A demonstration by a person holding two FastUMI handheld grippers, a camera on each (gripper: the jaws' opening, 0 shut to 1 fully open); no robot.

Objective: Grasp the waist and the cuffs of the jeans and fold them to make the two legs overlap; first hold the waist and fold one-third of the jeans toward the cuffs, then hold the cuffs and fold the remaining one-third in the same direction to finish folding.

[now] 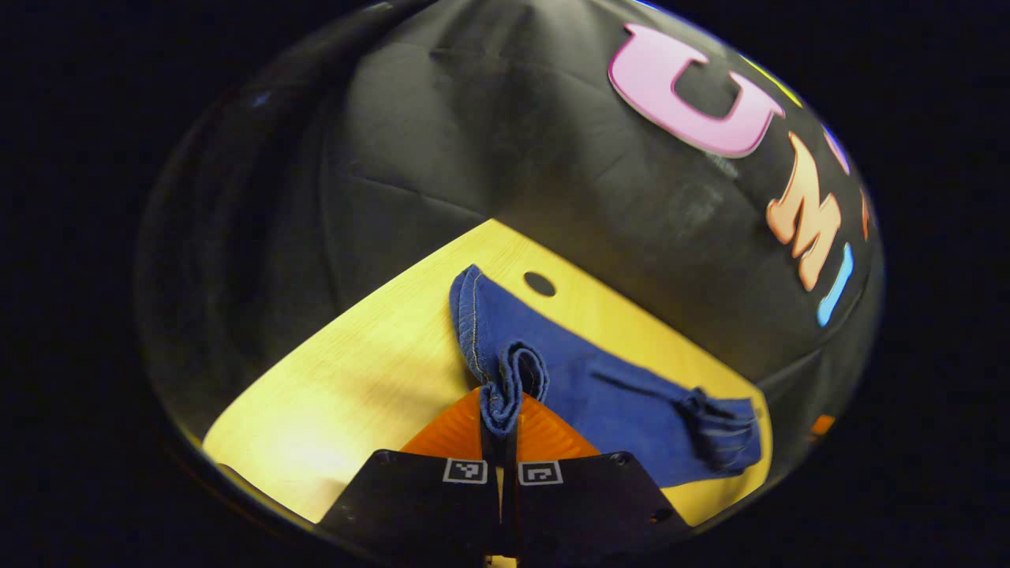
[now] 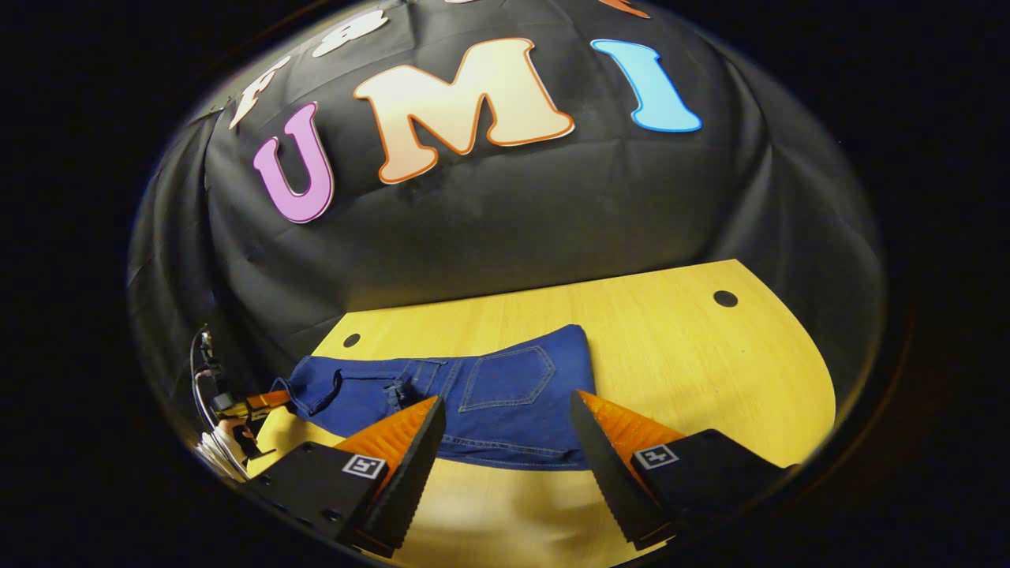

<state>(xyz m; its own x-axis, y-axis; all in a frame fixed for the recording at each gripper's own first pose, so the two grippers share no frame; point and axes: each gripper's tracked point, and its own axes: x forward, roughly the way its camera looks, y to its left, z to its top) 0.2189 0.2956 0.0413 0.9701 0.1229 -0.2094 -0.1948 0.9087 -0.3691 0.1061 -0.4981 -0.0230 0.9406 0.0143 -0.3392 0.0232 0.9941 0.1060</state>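
Note:
Dark blue jeans [image 1: 600, 386] lie flat on the yellow wooden table [image 1: 355, 371]. My left gripper [image 1: 501, 426] is shut on a bunched, stitched edge of the denim at its near end, lifted slightly off the table. In the right gripper view the jeans [image 2: 473, 390] stretch across the table with a back pocket [image 2: 506, 377] facing up. My right gripper [image 2: 505, 410] hangs open just above their near edge, fingers spread on either side of the pocket, with nothing between them. The left gripper [image 2: 252, 405] and the hand holding it appear at the far left end of the jeans.
The table [image 2: 694, 355] has round cable holes [image 2: 725, 298] [image 2: 351, 340] near its back edge, one close to the jeans [image 1: 540, 283]. The booth's black cloth wall stands right behind the table. Bare wood lies to the right of the jeans.

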